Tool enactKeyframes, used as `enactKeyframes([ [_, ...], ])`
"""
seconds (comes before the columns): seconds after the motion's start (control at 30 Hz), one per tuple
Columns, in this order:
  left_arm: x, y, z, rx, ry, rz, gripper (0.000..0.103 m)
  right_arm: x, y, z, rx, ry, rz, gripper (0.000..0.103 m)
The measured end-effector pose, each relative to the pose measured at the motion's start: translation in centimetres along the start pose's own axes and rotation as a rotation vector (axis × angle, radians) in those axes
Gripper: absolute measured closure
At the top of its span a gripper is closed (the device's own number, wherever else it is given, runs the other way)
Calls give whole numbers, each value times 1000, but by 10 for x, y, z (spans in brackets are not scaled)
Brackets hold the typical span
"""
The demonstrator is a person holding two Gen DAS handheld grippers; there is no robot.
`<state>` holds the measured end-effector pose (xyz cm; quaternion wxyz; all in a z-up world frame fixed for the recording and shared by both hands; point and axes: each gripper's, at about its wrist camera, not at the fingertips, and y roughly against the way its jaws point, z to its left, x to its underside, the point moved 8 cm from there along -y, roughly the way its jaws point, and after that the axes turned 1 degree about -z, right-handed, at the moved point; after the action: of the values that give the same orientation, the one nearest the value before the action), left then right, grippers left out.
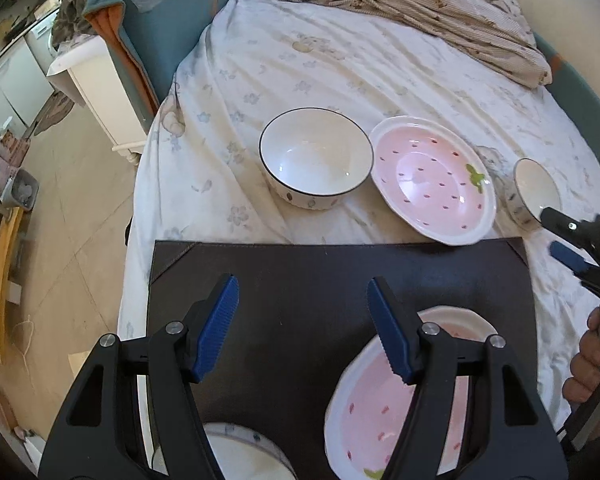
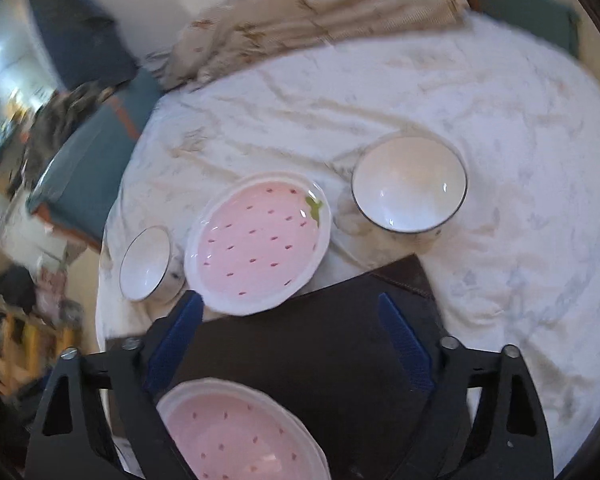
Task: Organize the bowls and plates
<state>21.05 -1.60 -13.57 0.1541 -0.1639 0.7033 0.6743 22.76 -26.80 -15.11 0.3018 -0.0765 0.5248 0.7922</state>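
On the bed (image 1: 320,64), a dark brown rectangular mat (image 1: 300,280) carried a pink strawberry-patterned ceramic plate (image 1: 380,412) and part of a white bowl (image 1: 244,452) at its near edge. Beyond the mat lay a second pink strawberry plate (image 1: 432,180), its rim overlapping the mat's far edge, between a large white black-rimmed bowl (image 1: 315,158) and a smaller white bowl (image 1: 534,192). The left gripper (image 1: 302,328) hovered released over the mat, holding nothing; the right gripper (image 2: 292,344) was likewise spread and empty. The next pick was probably the far plate: approach low at its raised near rim, pinch it firmly, and lift level before stacking it on the plate already on the mat.
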Motion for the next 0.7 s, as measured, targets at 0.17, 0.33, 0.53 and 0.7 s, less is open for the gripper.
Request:
enactKeyframes([
  [0.17, 0, -9, 3, 40, 42, 49, 40, -2, -54, -13, -76, -129, 118, 36],
  [0.33, 3, -11, 5, 24, 24, 55, 40, -2, -90, -22, -107, -195, 143, 44],
  [0.53, 6, -17, 9, -4, 35, 59, 40, 3, -117, -28, -106, -218, 182, 56],
  [0.7, 8, -22, 10, -31, 21, 62, 40, 4, -130, -20, -103, -172, 197, 66],
])
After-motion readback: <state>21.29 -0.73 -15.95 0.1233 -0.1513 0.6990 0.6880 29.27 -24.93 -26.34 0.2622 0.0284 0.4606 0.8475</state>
